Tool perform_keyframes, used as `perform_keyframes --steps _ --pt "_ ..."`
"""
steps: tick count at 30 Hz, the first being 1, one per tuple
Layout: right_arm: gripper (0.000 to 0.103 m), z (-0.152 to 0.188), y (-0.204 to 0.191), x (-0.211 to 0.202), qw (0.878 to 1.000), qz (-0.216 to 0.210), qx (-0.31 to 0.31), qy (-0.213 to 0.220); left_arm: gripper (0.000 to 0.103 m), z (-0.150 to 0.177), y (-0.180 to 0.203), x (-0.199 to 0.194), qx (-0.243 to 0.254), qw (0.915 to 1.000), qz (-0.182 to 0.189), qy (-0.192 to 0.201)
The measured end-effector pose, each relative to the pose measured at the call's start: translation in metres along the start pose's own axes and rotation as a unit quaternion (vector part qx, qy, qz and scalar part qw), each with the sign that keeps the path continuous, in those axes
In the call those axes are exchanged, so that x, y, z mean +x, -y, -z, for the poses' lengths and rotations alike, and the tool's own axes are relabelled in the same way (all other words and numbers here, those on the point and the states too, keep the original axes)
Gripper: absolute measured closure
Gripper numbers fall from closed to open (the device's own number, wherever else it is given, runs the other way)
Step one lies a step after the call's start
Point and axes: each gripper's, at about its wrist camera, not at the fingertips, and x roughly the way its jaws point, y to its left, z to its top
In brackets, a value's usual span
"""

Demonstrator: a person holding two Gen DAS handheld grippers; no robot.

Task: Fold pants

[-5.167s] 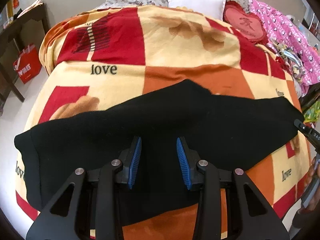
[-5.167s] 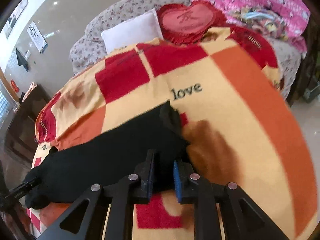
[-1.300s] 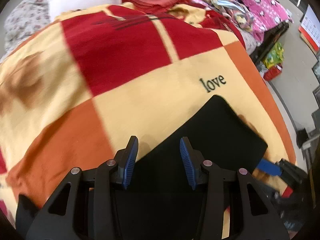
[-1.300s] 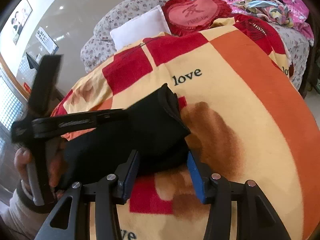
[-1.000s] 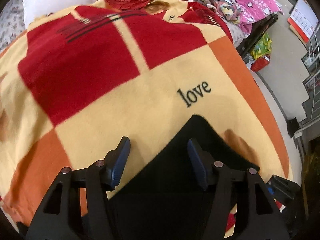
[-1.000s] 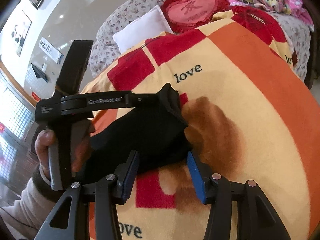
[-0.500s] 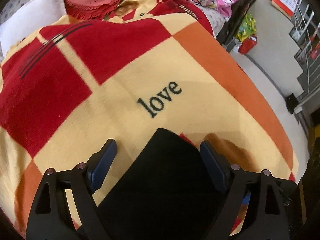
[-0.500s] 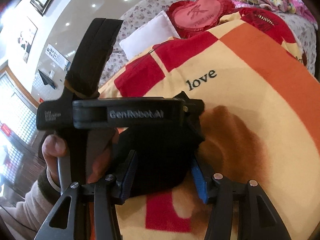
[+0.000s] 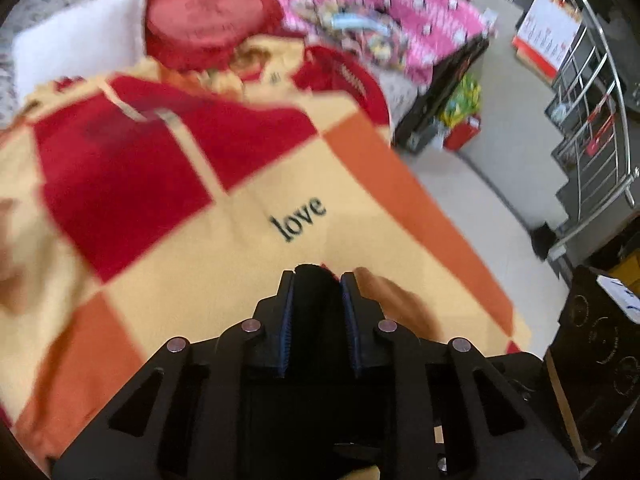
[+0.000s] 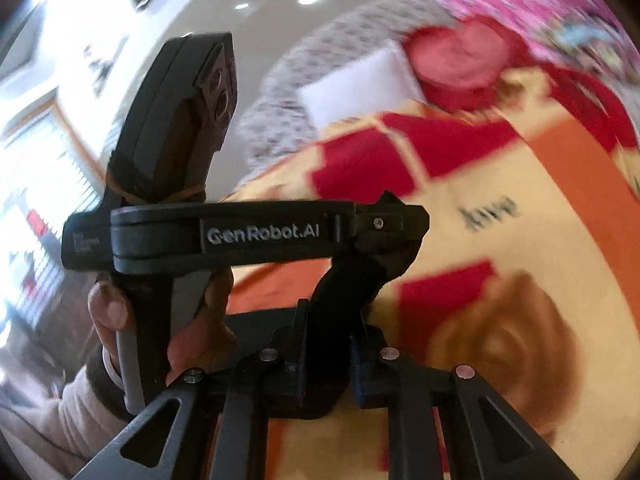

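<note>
Closing since half a second ago, the left claw (image 9: 316, 280) is now pinching the black pants (image 9: 313, 286) at their folded end, lying on the bed's blanket (image 9: 240, 220) just below the word "love"; from the right wrist view, the right claw (image 10: 326, 312) is likewise narrowing onto the same bundle, beside the left tool, suggesting both are gripping for the next fold
</note>
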Motion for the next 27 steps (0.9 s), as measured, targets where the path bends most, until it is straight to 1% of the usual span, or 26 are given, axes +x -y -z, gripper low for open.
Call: perform_keyframes --steps 2,3,4,5,7,8,9,10,11,12,13,14,15,17,18,19,20,21,22,24,27 --pt "0.087 -0.005 -0.030 0.003 0.999 -0.016 -0.040 -0.003 0.082 0.011 -0.010 -0.042 -0.011 0.9994 -0.014 0.029" --pt "0.087 -0.005 -0.046 0.007 0.998 -0.027 -0.059 -0.007 0.082 0.015 -0.015 -0.053 -0.017 0.9990 -0.023 0.036" --pt "0.087 -0.005 -0.060 0.012 0.996 -0.038 -0.076 -0.015 0.082 0.026 -0.026 -0.074 -0.030 0.9978 -0.037 0.046" --pt "0.087 -0.003 -0.076 0.020 0.994 -0.050 -0.094 -0.025 0.082 0.035 -0.037 -0.086 -0.045 0.9966 -0.046 0.052" --pt "0.087 0.007 -0.105 0.044 0.988 -0.072 -0.128 -0.049 0.081 0.061 -0.063 -0.112 -0.088 0.9922 -0.066 0.058" --pt "0.085 0.013 -0.114 0.056 0.986 -0.081 -0.134 -0.061 0.080 0.080 -0.082 -0.125 -0.118 0.9873 -0.085 0.063" --pt "0.083 0.022 -0.123 0.074 0.983 -0.093 -0.138 -0.081 0.078 0.097 -0.094 -0.136 -0.135 0.9830 -0.105 0.066" --pt "0.081 0.031 -0.128 0.090 0.980 -0.096 -0.139 -0.102 0.078 0.117 -0.110 -0.144 -0.162 0.9745 -0.141 0.066" --pt "0.078 0.040 -0.133 0.109 0.977 -0.095 -0.139 -0.131 0.078 0.129 -0.120 -0.148 -0.177 0.9700 -0.155 0.062" --pt "0.078 0.049 -0.136 0.125 0.972 -0.100 -0.135 -0.163 0.078 0.145 -0.132 -0.152 -0.196 0.9654 -0.163 0.055" --pt "0.077 0.054 -0.137 0.134 0.967 -0.113 -0.126 -0.189 0.078 0.153 -0.139 -0.152 -0.209 0.9627 -0.164 0.051" --pt "0.074 0.057 -0.138 0.135 0.965 -0.120 -0.119 -0.199 0.078 0.166 -0.146 -0.154 -0.224 0.9586 -0.169 0.046" --pt "0.073 0.055 -0.139 0.128 0.966 -0.130 -0.120 -0.190 0.078 0.176 -0.150 -0.156 -0.234 0.9552 -0.176 0.044" --pt "0.071 0.043 -0.134 0.105 0.967 -0.161 -0.110 -0.167 0.078 0.190 -0.150 -0.162 -0.238 0.9529 -0.182 0.048" --pt "0.069 0.037 -0.128 0.094 0.970 -0.164 -0.100 -0.151 0.078 0.192 -0.147 -0.159 -0.240 0.9527 -0.180 0.050" --pt "0.066 0.030 -0.121 0.083 0.976 -0.154 -0.091 -0.128 0.078 0.196 -0.142 -0.160 -0.241 0.9535 -0.172 0.054" --pt "0.065 0.023 -0.114 0.075 0.983 -0.124 -0.089 -0.104 0.077 0.199 -0.138 -0.158 -0.241 0.9544 -0.168 0.055" --pt "0.065 0.017 -0.111 0.075 0.987 -0.090 -0.093 -0.092 0.073 0.200 -0.133 -0.157 -0.241 0.9544 -0.167 0.056" --pt "0.065 0.012 -0.105 0.076 0.990 -0.050 -0.099 -0.086 0.071 0.202 -0.129 -0.155 -0.242 0.9540 -0.168 0.058" --pt "0.065 0.009 -0.093 0.082 0.991 -0.017 -0.091 -0.093 0.071 0.207 -0.123 -0.149 -0.235 0.9554 -0.170 0.054" --pt "0.065 0.012 -0.076 0.090 0.991 0.052 -0.081 -0.093 0.070 0.201 -0.115 -0.136 -0.237 0.9566 -0.162 0.051"
